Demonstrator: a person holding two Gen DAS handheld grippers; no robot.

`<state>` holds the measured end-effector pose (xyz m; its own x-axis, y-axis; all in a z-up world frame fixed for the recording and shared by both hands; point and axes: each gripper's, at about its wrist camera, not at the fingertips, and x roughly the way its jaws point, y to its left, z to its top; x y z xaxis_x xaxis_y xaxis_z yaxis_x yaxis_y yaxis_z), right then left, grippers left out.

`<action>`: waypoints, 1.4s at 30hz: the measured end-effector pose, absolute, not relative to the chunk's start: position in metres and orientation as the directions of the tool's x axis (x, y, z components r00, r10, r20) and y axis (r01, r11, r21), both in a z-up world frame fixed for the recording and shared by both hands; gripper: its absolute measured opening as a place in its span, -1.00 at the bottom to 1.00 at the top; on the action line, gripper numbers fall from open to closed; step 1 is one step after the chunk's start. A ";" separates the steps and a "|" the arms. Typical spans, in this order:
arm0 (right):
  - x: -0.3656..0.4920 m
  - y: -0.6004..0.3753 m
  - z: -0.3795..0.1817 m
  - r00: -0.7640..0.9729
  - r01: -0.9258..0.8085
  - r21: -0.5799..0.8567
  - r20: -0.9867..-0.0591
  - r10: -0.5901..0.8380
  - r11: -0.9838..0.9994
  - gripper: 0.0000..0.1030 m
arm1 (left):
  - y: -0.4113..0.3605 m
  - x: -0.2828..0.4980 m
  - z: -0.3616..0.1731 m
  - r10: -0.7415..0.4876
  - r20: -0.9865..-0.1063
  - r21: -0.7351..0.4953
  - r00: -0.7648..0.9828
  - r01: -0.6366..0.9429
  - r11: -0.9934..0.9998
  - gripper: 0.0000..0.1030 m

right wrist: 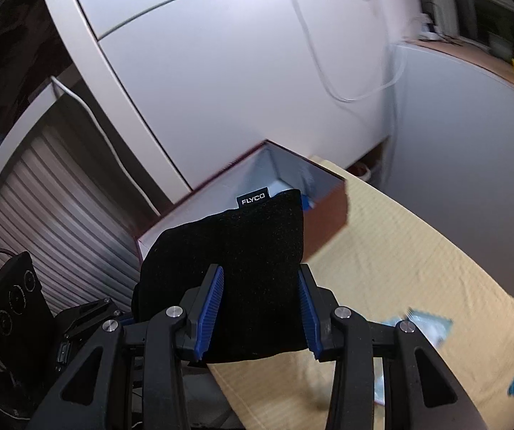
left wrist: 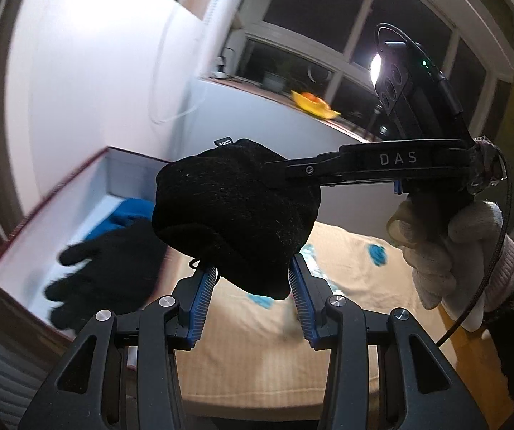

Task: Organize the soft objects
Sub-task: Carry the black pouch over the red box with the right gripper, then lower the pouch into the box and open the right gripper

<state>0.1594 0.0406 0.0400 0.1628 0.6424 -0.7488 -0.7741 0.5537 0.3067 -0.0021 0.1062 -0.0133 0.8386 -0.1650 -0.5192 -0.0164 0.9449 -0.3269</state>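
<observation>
A soft black pouch [left wrist: 235, 211] with a small FLYCO tag hangs in the air above the beige cloth, held by both grippers. In the left wrist view my left gripper [left wrist: 253, 265] is shut on its lower end, blue pads pressed against both sides. My right gripper [left wrist: 278, 172], in a white-gloved hand [left wrist: 446, 251], reaches in from the right and clamps the upper side. In the right wrist view the pouch [right wrist: 249, 236] sits between the pads of my right gripper [right wrist: 261, 268]. My left gripper [right wrist: 128, 317] joins it from the lower left, fingertips hidden behind the fabric.
An open box [left wrist: 77, 215], white inside and red-brown outside, stands at the left with black gloves [left wrist: 102, 268] and a blue cloth [left wrist: 131, 211] in it. The beige cover [left wrist: 257, 351] bears small blue items. A yellow bowl [left wrist: 310, 102] sits on the window sill.
</observation>
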 end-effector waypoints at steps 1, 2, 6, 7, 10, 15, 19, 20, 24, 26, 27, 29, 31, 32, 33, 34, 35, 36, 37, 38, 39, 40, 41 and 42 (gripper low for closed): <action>0.160 0.049 0.040 0.158 -0.779 0.306 -0.750 0.643 0.548 -0.27 | 0.112 -0.002 -0.014 -0.155 -0.518 -0.326 0.841 -0.027 0.945 -0.21; 0.161 0.058 0.040 0.154 -0.785 0.302 -0.751 0.642 0.541 -0.27 | 0.118 -0.002 -0.015 -0.146 -0.519 -0.326 0.842 -0.037 0.945 -0.21; 0.164 0.093 0.038 0.149 -0.808 0.278 -0.757 0.637 0.520 -0.27 | 0.142 0.000 -0.018 -0.115 -0.522 -0.325 0.845 -0.073 0.943 -0.21; 0.166 0.101 0.037 0.147 -0.810 0.277 -0.758 0.636 0.517 -0.27 | 0.148 0.002 -0.020 -0.105 -0.525 -0.324 0.845 -0.085 0.942 -0.21; 0.170 0.121 0.031 0.145 -0.819 0.264 -0.764 0.629 0.509 -0.27 | 0.165 0.009 -0.025 -0.083 -0.531 -0.327 0.843 -0.113 0.938 -0.21; 0.180 0.146 0.019 0.136 -0.823 0.255 -0.778 0.613 0.507 -0.27 | 0.181 0.018 -0.035 -0.056 -0.558 -0.316 0.828 -0.150 0.937 -0.21; 0.186 0.162 0.012 0.138 -0.822 0.247 -0.787 0.601 0.513 -0.27 | 0.191 0.026 -0.040 -0.037 -0.569 -0.314 0.822 -0.175 0.933 -0.21; 0.188 0.166 0.010 0.141 -0.822 0.243 -0.790 0.596 0.516 -0.27 | 0.194 0.029 -0.042 -0.034 -0.572 -0.320 0.819 -0.185 0.929 -0.21; 0.191 0.175 0.009 0.151 -0.820 0.228 -0.799 0.582 0.525 -0.27 | 0.198 0.037 -0.047 -0.022 -0.583 -0.318 0.813 -0.203 0.926 -0.21; 0.192 0.176 0.008 0.157 -0.818 0.221 -0.802 0.576 0.530 -0.23 | 0.199 0.040 -0.049 -0.010 -0.586 -0.310 0.810 -0.212 0.927 -0.21; 0.194 0.177 0.007 0.165 -0.815 0.216 -0.803 0.572 0.537 -0.23 | 0.200 0.042 -0.050 -0.004 -0.588 -0.307 0.809 -0.219 0.926 -0.21; 0.197 0.179 0.006 0.189 -0.809 0.197 -0.804 0.563 0.553 -0.21 | 0.202 0.044 -0.052 0.011 -0.595 -0.300 0.804 -0.235 0.924 -0.21; 0.195 0.178 0.006 0.233 -0.805 0.158 -0.803 0.549 0.571 -0.20 | 0.205 0.045 -0.055 0.025 -0.598 -0.293 0.801 -0.247 0.924 -0.21; 0.194 0.178 0.007 0.248 -0.807 0.139 -0.803 0.543 0.574 -0.16 | 0.206 0.044 -0.056 0.030 -0.599 -0.290 0.800 -0.252 0.923 -0.21; 0.191 0.178 0.007 0.265 -0.809 0.117 -0.802 0.536 0.576 -0.13 | 0.207 0.044 -0.056 0.038 -0.601 -0.284 0.798 -0.258 0.923 -0.21; 0.188 0.178 0.008 0.285 -0.812 0.093 -0.799 0.529 0.577 -0.07 | 0.207 0.042 -0.056 0.046 -0.602 -0.279 0.797 -0.265 0.923 -0.21; 0.184 0.178 0.008 0.300 -0.816 0.072 -0.797 0.525 0.574 0.03 | 0.208 0.041 -0.057 0.057 -0.603 -0.275 0.796 -0.274 0.921 -0.21; 0.180 0.177 0.009 0.318 -0.820 0.046 -0.793 0.520 0.571 0.07 | 0.210 0.040 -0.057 0.059 -0.602 -0.279 0.796 -0.279 0.919 -0.21; 0.177 0.177 0.010 0.331 -0.820 0.031 -0.789 0.518 0.572 0.14 | 0.211 0.039 -0.057 0.057 -0.603 -0.282 0.796 -0.279 0.918 -0.21; 0.174 0.176 0.011 0.344 -0.819 0.020 -0.783 0.519 0.573 0.15 | 0.211 0.038 -0.057 0.061 -0.603 -0.279 0.796 -0.281 0.918 -0.21; 0.171 0.175 0.012 0.352 -0.819 0.013 -0.779 0.519 0.574 0.15 | 0.211 0.036 -0.056 0.065 -0.601 -0.276 0.796 -0.284 0.918 -0.21; 0.168 0.174 0.015 0.362 -0.818 0.005 -0.773 0.521 0.576 0.16 | 0.212 0.036 -0.056 0.067 -0.601 -0.275 0.796 -0.285 0.918 -0.21; 0.166 0.173 0.017 0.374 -0.817 -0.007 -0.767 0.521 0.577 0.16 | 0.213 0.034 -0.056 0.068 -0.600 -0.275 0.797 -0.285 0.918 -0.21; 0.162 0.172 0.019 0.387 -0.818 -0.022 -0.761 0.521 0.575 0.17 | 0.213 0.033 -0.055 0.069 -0.599 -0.276 0.798 -0.287 0.917 -0.21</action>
